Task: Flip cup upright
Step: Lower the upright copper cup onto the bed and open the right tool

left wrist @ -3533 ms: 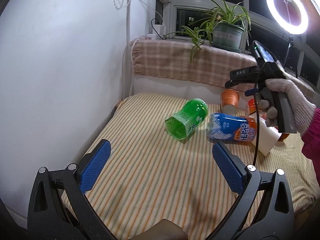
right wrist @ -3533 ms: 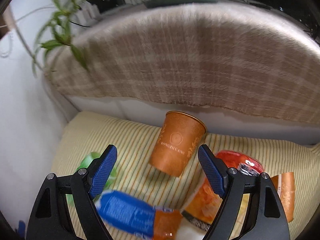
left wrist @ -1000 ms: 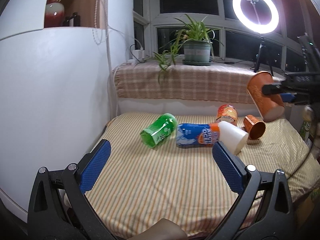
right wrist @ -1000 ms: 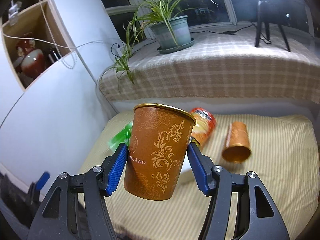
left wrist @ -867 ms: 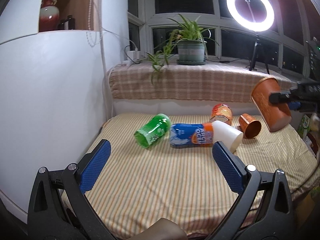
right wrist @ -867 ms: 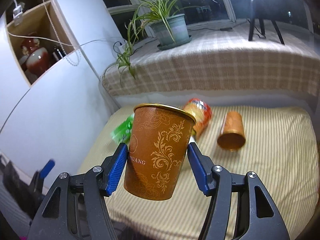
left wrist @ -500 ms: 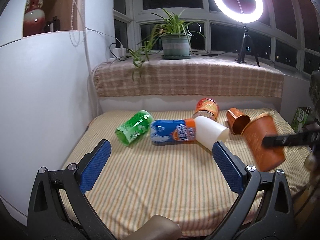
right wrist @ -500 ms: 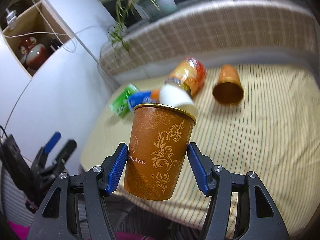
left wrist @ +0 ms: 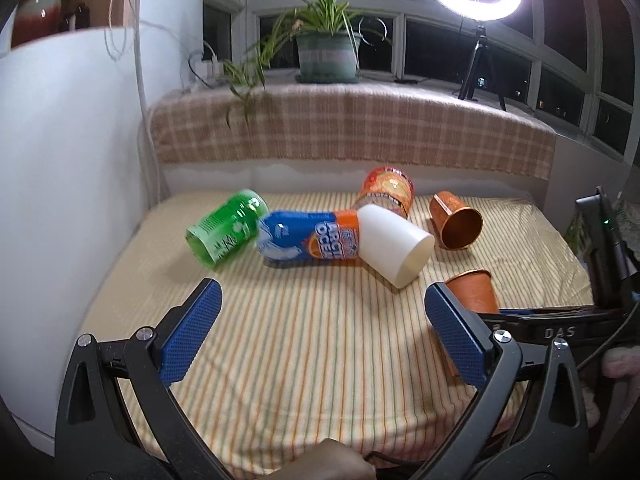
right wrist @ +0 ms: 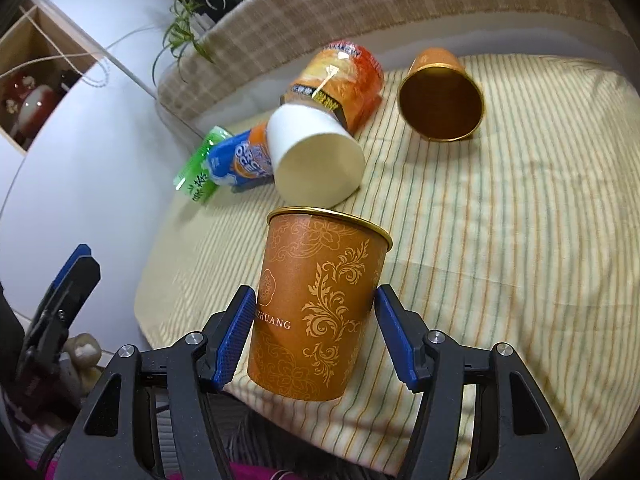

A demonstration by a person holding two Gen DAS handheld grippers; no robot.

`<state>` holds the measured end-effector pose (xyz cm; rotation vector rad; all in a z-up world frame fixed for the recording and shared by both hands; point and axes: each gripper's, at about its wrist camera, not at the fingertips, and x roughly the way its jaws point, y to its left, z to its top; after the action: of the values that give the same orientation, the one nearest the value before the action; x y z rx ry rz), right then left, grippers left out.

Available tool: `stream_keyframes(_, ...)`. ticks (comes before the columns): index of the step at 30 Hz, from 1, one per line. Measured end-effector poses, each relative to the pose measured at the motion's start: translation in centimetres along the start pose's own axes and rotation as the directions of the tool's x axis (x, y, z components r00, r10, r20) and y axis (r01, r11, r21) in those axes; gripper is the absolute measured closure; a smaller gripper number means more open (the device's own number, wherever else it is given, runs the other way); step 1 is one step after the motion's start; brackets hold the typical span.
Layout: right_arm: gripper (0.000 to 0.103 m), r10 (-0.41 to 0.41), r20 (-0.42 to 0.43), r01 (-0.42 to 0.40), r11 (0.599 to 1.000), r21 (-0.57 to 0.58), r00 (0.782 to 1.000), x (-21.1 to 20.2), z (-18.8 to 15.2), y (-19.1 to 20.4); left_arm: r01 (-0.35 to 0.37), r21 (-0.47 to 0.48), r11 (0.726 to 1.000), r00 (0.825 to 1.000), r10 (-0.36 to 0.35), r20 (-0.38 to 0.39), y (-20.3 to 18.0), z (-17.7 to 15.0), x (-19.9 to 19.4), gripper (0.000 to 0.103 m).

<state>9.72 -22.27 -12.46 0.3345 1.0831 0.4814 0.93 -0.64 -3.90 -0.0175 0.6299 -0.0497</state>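
Observation:
My right gripper [right wrist: 316,338] is shut on an orange paper cup [right wrist: 316,300] with gold floral print. I hold the cup upright, rim up, low over the front right part of the striped tabletop [right wrist: 500,240]. The same cup [left wrist: 474,290] shows in the left wrist view behind my left gripper's right finger, with the right gripper's black body [left wrist: 560,330] beside it. My left gripper [left wrist: 320,334] is open and empty above the table's front edge.
Lying on their sides on the table are a second orange cup [left wrist: 456,220], a white cup [left wrist: 394,244], a blue-and-orange cup [left wrist: 308,236], a green cup [left wrist: 226,230] and a red-orange noodle cup [left wrist: 386,194]. A white wall [left wrist: 60,180] stands left. A plaid-covered ledge [left wrist: 352,132] runs behind.
My right gripper has carried the orange cup down and toward the table's front right, turning it rim up. My left gripper has swung slightly, staying open.

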Motion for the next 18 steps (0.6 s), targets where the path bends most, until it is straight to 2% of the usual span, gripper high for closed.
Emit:
stream_keyframes(6,0.039,-0.009,-0.013,0.009,1.000,-0.006,1.000,1.3,0.6,-0.4,0.055,-0.034,0.998,0.997,-0.057,-0.060,0.5,-0.1,1.7,0.000)
stream_keyframes(10,0.038,-0.024,-0.016,0.024,0.999,-0.032,1.000,1.6,0.8,-0.2,0.104,-0.077,0.992,0.987,-0.113,-0.114,0.8,0.1,3.0,0.000)
stream_keyframes(13,0.033,-0.028,-0.002,0.027,0.999,-0.040,1.000,1.2,0.7,-0.3,0.151,-0.106,0.983,0.975,-0.166,-0.150,0.7,0.3,4.0,0.000)
stream_keyframes(16,0.032,-0.028,0.020,0.029,0.999,-0.035,0.999,0.2,0.4,-0.7,0.189,-0.133,0.973,0.960,-0.212,-0.185,0.4,0.6,5.1,0.004)
stream_keyframes(18,0.032,-0.035,0.040,0.036,0.999,-0.033,0.999,-0.8,-0.1,-1.2,0.228,-0.149,0.962,0.942,-0.257,-0.215,0.0,0.8,5.9,0.007)
